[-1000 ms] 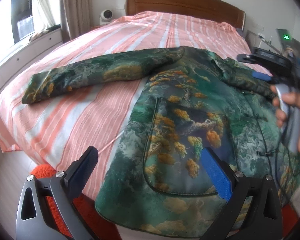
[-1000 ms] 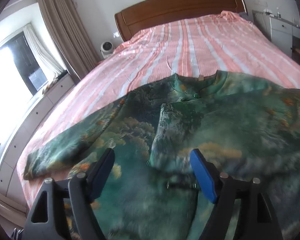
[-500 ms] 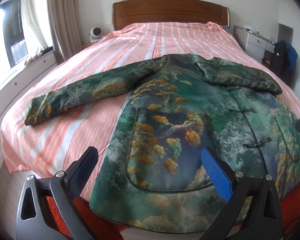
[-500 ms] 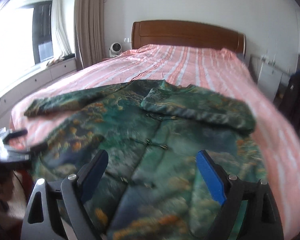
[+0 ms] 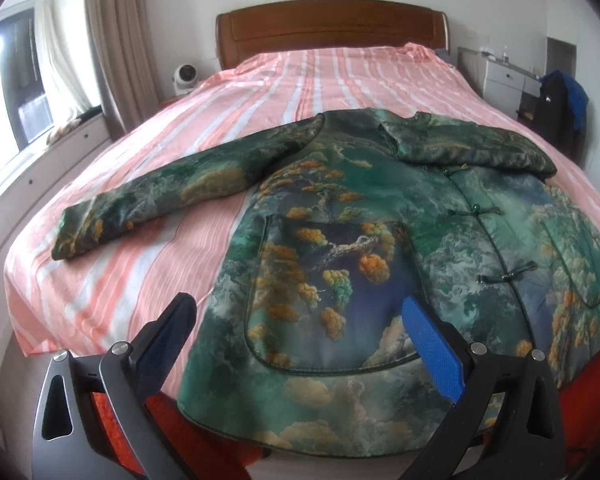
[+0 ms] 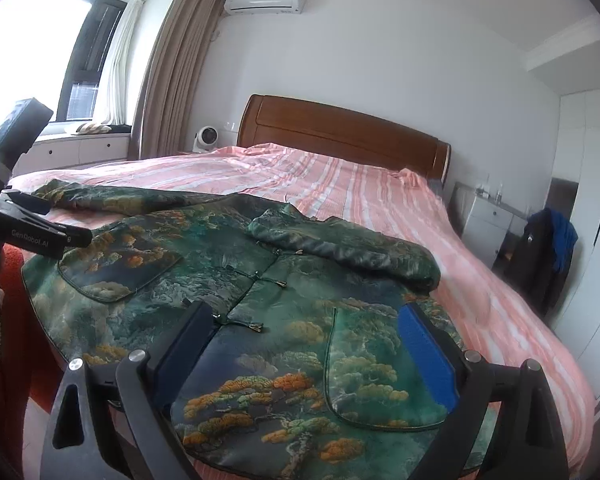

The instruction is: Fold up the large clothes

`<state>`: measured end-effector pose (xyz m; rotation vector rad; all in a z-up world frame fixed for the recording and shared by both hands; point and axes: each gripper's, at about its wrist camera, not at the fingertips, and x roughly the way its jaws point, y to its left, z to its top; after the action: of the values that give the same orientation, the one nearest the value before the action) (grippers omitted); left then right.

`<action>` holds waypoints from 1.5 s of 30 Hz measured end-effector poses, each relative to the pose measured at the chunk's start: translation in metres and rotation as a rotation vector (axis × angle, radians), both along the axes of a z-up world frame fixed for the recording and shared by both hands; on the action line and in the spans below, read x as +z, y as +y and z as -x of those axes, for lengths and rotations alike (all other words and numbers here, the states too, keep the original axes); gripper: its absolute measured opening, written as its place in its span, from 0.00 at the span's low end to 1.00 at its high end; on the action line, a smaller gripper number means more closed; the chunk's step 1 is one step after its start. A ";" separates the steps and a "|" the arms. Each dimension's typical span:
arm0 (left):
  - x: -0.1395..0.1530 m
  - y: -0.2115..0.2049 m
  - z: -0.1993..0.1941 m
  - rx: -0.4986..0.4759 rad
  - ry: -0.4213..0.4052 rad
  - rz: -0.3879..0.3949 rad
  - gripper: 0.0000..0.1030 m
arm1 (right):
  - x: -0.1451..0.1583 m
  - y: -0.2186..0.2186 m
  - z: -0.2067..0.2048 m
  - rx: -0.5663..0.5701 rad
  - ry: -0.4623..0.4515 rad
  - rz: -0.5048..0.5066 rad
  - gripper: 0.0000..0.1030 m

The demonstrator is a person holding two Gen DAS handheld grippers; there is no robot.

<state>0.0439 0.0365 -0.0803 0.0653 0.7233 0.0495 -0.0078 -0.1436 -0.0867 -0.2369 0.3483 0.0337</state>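
A large green jacket [image 5: 340, 248] with an orange tree print lies flat, front up, at the foot of the bed; it also shows in the right wrist view [image 6: 228, 280]. Its left sleeve [image 5: 160, 196] stretches out over the sheet. Its right sleeve [image 5: 468, 148] is folded across the chest, also seen in the right wrist view [image 6: 352, 248]. My left gripper [image 5: 300, 336] is open and empty above the hem by the left pocket. My right gripper [image 6: 304, 340] is open and empty above the right pocket. The left gripper's body [image 6: 32, 232] shows at the left of the right wrist view.
The bed has a pink striped sheet [image 5: 320, 76] and a wooden headboard [image 5: 332, 28]. A red cover [image 5: 112, 408] hangs below the foot edge. A white nightstand [image 6: 488, 216] and a chair with dark clothes [image 6: 548, 248] stand on the right. A small fan [image 5: 186, 76] stands left of the headboard.
Both grippers have drawn back from over the jacket towards the foot of the bed, the right one swinging out to the right. The right sleeve now lies folded across the chest.
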 end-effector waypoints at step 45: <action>0.023 0.042 -0.033 0.067 0.007 -0.003 1.00 | -0.027 -0.007 -0.015 -0.036 0.078 -0.003 0.91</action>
<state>0.0773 0.0790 -0.0568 0.0444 0.7322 0.1148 0.0076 -0.1508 -0.1132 -0.2262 0.4301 0.0080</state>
